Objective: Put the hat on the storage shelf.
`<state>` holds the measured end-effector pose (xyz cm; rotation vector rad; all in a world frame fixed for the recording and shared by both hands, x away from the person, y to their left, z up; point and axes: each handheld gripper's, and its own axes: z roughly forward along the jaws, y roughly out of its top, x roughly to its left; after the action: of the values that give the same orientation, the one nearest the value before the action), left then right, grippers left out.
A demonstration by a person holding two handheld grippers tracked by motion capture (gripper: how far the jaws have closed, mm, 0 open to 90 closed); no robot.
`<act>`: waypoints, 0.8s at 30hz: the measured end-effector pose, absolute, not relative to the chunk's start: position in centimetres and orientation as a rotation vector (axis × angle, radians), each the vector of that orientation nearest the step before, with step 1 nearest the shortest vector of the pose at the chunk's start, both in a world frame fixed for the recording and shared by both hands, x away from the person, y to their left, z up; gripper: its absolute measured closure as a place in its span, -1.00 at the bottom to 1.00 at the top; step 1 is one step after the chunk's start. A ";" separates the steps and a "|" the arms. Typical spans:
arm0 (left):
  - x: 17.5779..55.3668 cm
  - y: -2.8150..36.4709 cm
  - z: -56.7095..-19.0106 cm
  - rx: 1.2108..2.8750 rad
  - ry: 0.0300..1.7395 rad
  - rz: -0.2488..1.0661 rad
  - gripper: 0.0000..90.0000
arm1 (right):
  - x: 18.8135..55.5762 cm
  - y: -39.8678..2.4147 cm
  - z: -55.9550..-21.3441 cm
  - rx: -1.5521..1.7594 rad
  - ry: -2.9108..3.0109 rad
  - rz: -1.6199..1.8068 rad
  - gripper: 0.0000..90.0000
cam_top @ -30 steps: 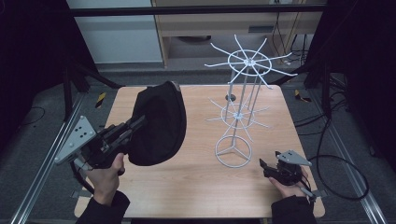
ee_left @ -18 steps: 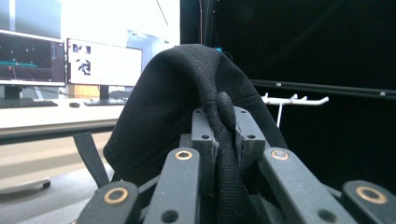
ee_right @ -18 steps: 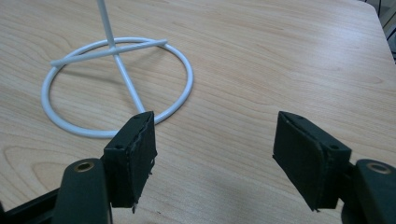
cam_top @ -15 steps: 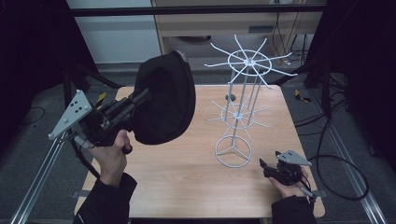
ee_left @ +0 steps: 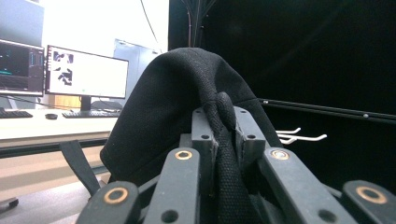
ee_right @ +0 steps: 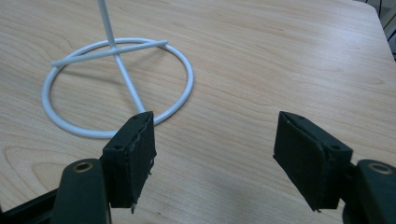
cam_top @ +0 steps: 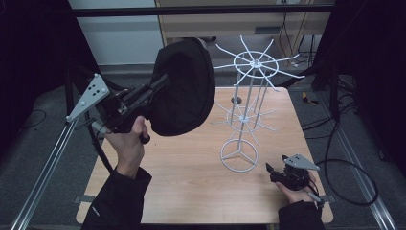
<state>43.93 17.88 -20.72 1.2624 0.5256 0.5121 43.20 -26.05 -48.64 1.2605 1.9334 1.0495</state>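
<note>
While your left claw is closed tight on the thick rim of the black cap, the cap hangs in the air, well above the table. In the left gripper view the two jaws pinch a fold of the black cloth between them, and the round body of the cap rises just behind them. From the high view, you hold this claw up at the left side, over the left edge of the table, and it points toward the white wire rack. The cap is to the left of the rack's upper ring of hooks and about level with it; I cannot tell if it touches a hook.

Your right claw is open, with nothing between its jaws. It rests low at the near right corner of the table, and its jaws point at the round base ring of the rack. One jaw is just beside this ring, but the pads do not press on it. Your right hand lies on the table behind the claw.
</note>
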 end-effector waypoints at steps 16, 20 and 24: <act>46.8 14.9 -21.6 1.296 0.516 0.402 0.79 | 43.2 -26.0 -48.7 1.260 1.936 1.052 -0.35; 47.5 14.7 -22.1 1.304 0.525 0.364 0.79 | 43.2 -26.0 -48.7 1.262 1.939 1.054 -0.35; 48.0 14.8 -22.8 1.320 0.538 0.344 0.77 | 43.2 -25.9 -48.7 1.260 1.941 1.053 -0.35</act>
<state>48.00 14.78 -22.83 1.3203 0.5384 0.3441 43.16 -25.93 -48.71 1.2598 1.9414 1.0526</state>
